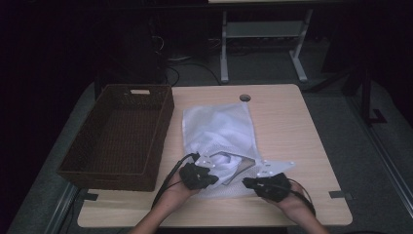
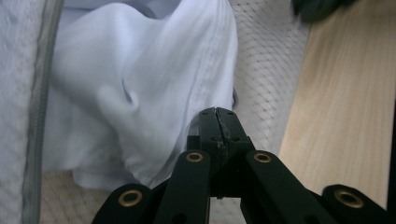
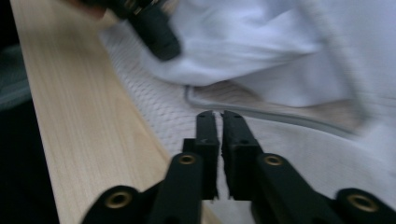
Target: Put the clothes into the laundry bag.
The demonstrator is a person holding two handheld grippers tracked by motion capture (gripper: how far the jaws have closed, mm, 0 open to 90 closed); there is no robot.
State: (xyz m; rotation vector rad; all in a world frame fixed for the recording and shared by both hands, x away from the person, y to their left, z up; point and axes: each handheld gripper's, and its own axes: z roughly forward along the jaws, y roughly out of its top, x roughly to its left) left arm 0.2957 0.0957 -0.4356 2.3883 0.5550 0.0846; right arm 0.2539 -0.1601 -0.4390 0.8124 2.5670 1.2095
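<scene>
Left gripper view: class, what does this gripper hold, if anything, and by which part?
The left gripper is shut on the white cloth, pinching a fold at its edge, where it comes out of the mesh bag.

High view is dim, bg nearly black, only the surface [image 1: 292,126] lit from above. Gripper views brighter but soft: white cloth [image 2: 140,84] w/ mild glare, motion blur toward edges.
</scene>
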